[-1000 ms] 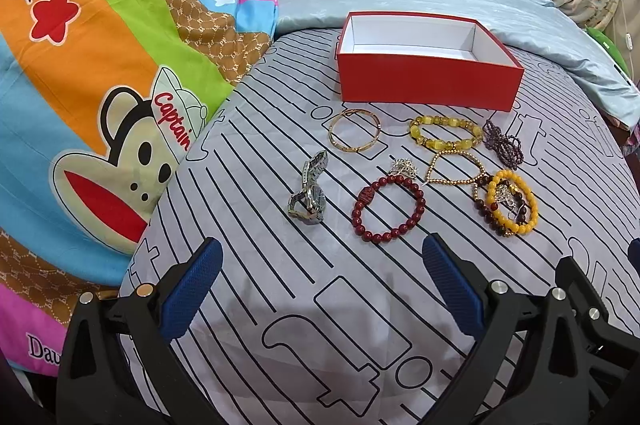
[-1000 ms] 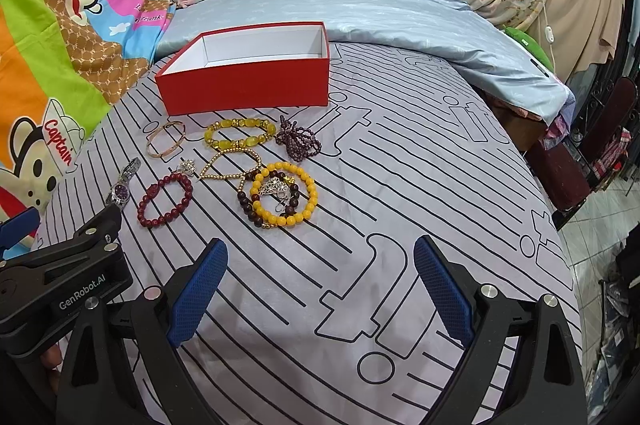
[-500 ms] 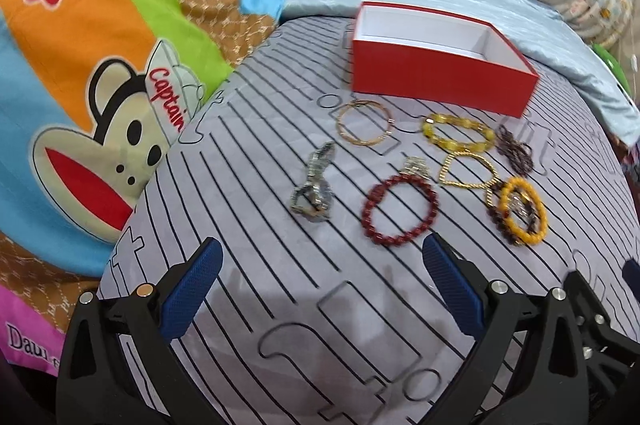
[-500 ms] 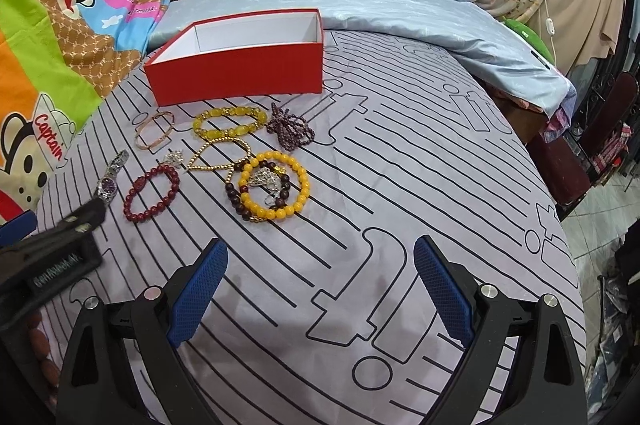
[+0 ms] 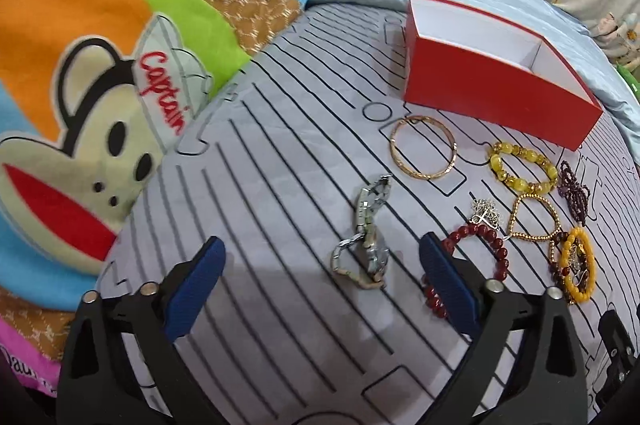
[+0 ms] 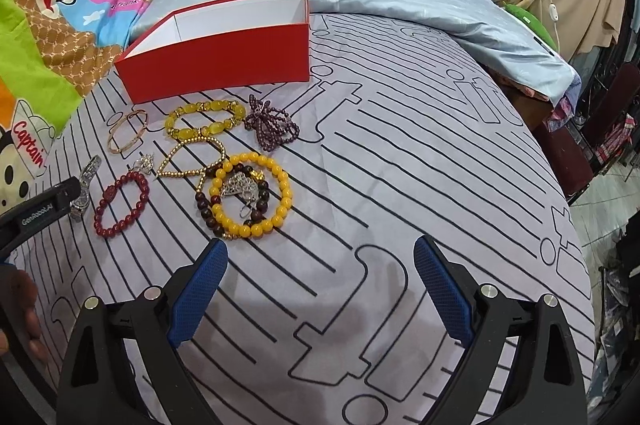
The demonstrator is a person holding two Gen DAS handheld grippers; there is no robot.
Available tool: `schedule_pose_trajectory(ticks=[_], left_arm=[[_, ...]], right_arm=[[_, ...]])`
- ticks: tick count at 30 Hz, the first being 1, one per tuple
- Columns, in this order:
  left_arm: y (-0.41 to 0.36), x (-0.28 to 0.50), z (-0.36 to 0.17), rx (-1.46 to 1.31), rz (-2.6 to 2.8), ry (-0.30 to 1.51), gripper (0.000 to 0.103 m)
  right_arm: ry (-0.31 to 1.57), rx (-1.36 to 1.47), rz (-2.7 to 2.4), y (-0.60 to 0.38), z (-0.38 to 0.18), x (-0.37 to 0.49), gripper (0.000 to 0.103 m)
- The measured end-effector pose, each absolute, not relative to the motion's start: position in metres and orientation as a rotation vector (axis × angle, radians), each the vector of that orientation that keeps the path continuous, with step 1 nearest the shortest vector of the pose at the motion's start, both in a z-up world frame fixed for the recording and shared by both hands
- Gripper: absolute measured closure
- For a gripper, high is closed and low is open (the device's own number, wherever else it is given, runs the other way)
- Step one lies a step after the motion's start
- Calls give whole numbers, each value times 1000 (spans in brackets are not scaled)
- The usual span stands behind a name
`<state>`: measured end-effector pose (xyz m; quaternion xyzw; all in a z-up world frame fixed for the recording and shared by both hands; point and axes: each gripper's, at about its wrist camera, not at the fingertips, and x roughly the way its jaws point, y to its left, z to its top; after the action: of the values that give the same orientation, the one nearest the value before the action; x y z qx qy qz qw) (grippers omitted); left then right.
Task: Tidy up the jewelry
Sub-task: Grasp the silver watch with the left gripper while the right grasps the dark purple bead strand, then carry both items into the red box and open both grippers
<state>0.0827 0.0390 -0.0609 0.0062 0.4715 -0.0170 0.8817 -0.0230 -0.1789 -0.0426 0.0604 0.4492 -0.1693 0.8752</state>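
A: Left gripper [image 5: 320,285]?
B: Wide but closing, nothing gripped. Silver watch [image 5: 366,241] lies on the striped sheet [image 5: 280,165] ahead, between the pads.
A: Right gripper [image 6: 320,285]?
B: Wide, empty, over bare sheet. Bracelets lie before the red box [image 6: 224,59].

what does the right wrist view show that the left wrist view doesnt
Only the right wrist view: the open right tongs over bare sheet, the bed's right edge with a dark chair beyond, and a hand at the left edge.

Only the left wrist view: the left tongs' blue pads, closing around the watch without touching it.

Both: the red box, gold bangle, red bracelet, yellow bracelets, purple beads and monkey blanket.
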Motion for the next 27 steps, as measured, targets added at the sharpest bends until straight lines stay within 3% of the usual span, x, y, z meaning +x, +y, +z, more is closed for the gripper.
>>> schedule_pose_trajectory(ticks=[2,6,9,11,17,23,27], left_arm=[[37,86,-66,10,-54,1004,31],[33,88,-72,3,-85,1028,39],[32,86,-71,4,-102,1022,52],[31,85,-70,2,-113,1018,66],[29,84,-69,-13,-150,1019,85],[27,84,-68,-18,-159,1020,89],[28,85,-68,-24,-165,1030,91]], right_arm=[[936,128,-348,-181,-43,-17,11],[924,146,-338,-188,-41,-5,11],[904,158,-324,-194,-37,9,12],[893,153,-313,-196,-36,21,16],[887,144,-243,-194,-40,57,34],[906,124,-204,-189,-50,83,50],[938,135,-198,-191,-60,92,67]])
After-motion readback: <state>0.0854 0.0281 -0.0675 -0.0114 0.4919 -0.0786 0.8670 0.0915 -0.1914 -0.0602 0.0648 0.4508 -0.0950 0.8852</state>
